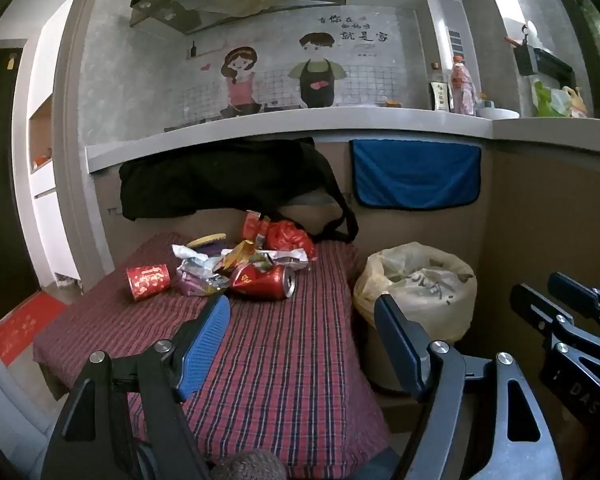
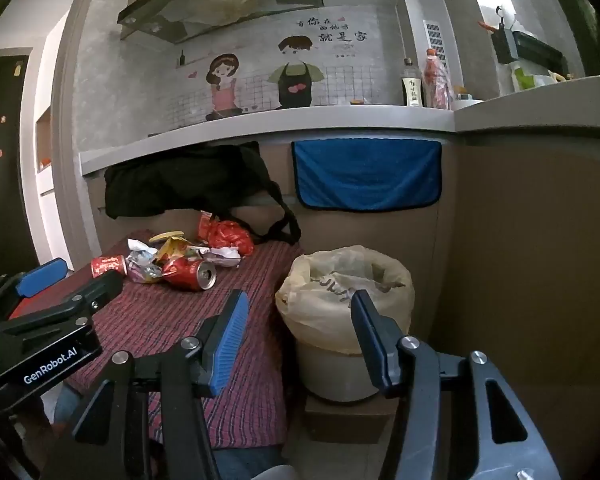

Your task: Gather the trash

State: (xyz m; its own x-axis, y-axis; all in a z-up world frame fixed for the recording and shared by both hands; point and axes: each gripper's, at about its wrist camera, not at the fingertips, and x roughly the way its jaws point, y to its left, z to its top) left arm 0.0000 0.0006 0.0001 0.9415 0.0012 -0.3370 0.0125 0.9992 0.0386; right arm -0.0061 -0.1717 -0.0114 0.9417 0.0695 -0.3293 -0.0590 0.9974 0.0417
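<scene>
Hovering both tongs over the plaid-covered counter (image 1: 260, 360), I see the left tongs (image 1: 300, 328) spread wide and empty, the right tongs (image 2: 296, 332) apart and empty too. Trash (image 1: 236, 264) lies heaped at the far end, crushed can (image 1: 266, 282) nearest, bin (image 2: 340, 320) just right.

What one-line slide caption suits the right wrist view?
Open right gripper faces a crushed red drink can on the plaid-covered table, beside a yellow-bagged bin.
</scene>
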